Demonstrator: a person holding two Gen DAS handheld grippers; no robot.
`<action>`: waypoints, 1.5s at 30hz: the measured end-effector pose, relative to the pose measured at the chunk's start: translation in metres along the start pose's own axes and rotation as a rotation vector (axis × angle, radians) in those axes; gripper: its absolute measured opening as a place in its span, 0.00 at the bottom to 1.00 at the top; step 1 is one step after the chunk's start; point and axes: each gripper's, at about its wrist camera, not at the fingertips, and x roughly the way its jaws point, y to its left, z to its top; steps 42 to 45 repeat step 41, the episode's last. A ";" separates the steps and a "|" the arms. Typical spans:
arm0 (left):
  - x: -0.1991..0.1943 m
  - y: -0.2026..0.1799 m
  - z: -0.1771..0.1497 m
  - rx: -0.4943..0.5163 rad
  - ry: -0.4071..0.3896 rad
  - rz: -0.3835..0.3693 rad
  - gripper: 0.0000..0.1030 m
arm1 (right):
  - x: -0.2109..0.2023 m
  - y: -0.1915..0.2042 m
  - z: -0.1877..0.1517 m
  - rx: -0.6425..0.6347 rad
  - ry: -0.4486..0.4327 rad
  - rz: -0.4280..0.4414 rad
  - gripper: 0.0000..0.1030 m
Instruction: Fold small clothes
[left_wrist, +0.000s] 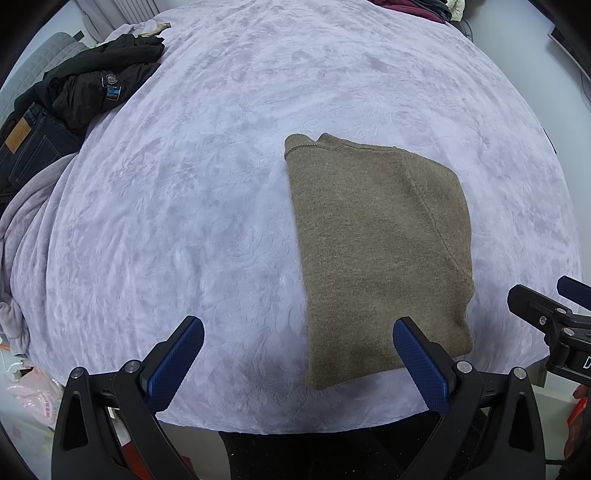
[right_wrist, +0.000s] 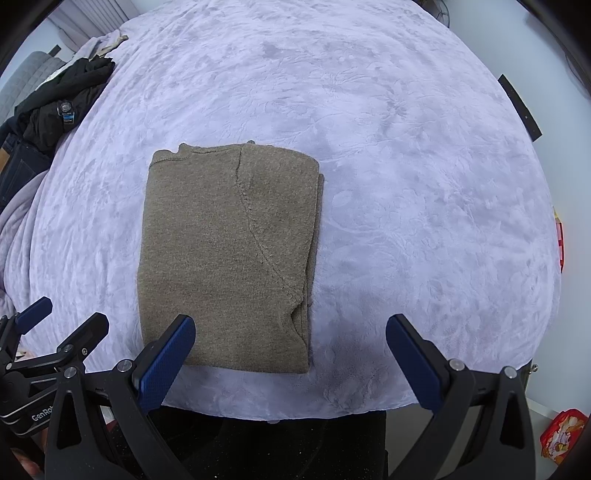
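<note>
both cams are wrist fisheyes, held above the near edge of the bed (left_wrist: 221, 166), facing forward and tilted down across the lavender blanket. left view sits further left: folded brown sweater (left_wrist: 376, 251) lands right of centre, right gripper (left_wrist: 554, 314) enters at the right edge. right view has the sweater (right_wrist: 225, 254) left of centre, left gripper (right_wrist: 55, 332) at lower left. shared: sweater, blanket, black jacket (left_wrist: 92, 85) far left.

A lavender embossed bedspread (left_wrist: 221, 166) covers the bed, pale walls behind, dark clothes (left_wrist: 85, 88) heaped at its far-left edge.
</note>
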 end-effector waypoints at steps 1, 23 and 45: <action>0.000 0.000 0.000 0.001 0.000 0.000 1.00 | 0.000 0.000 0.000 0.000 0.001 0.001 1.00; -0.002 0.002 -0.003 -0.017 -0.008 0.017 1.00 | 0.001 0.001 0.001 -0.006 0.001 -0.001 1.00; -0.003 0.004 -0.003 -0.014 -0.035 0.011 1.00 | 0.001 0.004 0.001 -0.009 0.007 -0.004 1.00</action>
